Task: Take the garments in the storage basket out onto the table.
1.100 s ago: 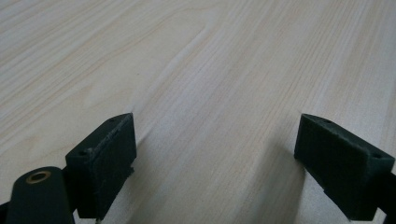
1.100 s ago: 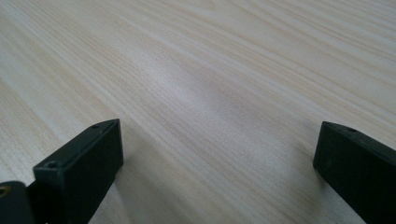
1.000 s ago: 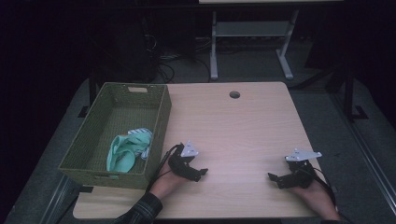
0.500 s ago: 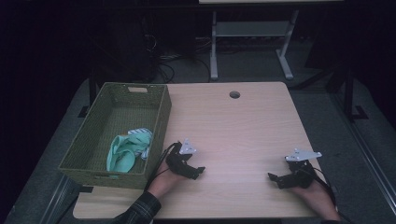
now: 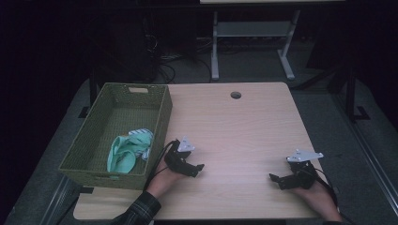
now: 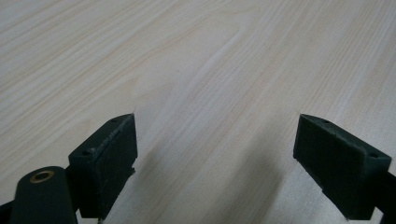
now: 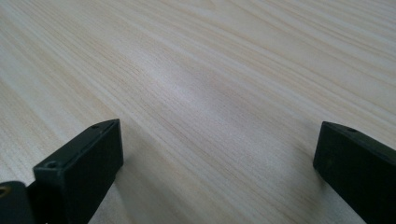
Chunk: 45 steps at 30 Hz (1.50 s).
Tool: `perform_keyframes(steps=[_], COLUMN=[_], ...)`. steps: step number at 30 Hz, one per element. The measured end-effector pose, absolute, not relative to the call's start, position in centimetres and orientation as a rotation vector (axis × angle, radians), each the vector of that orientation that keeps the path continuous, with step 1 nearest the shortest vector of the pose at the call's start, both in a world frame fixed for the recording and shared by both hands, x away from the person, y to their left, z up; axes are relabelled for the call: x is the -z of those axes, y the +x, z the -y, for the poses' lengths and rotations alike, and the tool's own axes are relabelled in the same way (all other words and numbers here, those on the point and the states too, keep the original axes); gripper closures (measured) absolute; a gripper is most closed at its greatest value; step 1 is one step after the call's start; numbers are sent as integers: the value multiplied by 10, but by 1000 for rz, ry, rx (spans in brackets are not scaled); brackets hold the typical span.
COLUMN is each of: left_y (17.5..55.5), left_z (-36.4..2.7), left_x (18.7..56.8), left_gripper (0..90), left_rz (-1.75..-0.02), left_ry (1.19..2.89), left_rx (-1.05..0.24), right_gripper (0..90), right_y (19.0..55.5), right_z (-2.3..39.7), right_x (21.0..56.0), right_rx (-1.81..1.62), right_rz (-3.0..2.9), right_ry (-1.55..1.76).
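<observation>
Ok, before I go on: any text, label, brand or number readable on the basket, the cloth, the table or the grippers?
None can be read.
Green basket: no label shows.
Mint cloth in it: pattern only, no letters.
Table: bare wood grain.
Left gripper and right gripper: no markings legible.

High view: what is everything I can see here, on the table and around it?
Table: one, light wood, centre; a round cable hole near its far edge.
Woven basket: one, olive green, on the table's left edge.
Cloth: one bundle, mint green and white, crumpled inside the basket's near end.
Desk frame: one, white metal legs, on the floor beyond the table.
Cables: several, dark, on the floor at the back.
Left gripper: one, black, jaws open, on the table beside the basket.
Right gripper: one, black, jaws open, near right.
Hands: two, at the near edge.
</observation>
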<state>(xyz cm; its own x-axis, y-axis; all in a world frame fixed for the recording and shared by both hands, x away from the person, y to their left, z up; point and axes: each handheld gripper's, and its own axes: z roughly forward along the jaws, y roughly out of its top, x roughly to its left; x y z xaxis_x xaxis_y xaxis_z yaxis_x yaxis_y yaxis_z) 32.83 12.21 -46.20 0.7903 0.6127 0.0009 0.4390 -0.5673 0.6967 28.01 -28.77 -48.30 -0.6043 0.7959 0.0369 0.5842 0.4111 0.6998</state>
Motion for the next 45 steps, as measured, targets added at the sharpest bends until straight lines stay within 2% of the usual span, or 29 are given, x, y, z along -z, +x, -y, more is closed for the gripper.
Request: perform_keyframes(steps=[34,45], left_y=[330,332], left_z=[-124,-125], left_x=[433,423], left_gripper=[128,128], left_rz=[-809,-822], left_ry=[2225,2237], left_rx=[-333,-299], right_gripper=[12,12], right_y=[280,280], right_z=[288,288], right_x=[483,483], right_rx=[-993,-994], right_rz=[-2369,-2369], right_ry=[1198,1198])
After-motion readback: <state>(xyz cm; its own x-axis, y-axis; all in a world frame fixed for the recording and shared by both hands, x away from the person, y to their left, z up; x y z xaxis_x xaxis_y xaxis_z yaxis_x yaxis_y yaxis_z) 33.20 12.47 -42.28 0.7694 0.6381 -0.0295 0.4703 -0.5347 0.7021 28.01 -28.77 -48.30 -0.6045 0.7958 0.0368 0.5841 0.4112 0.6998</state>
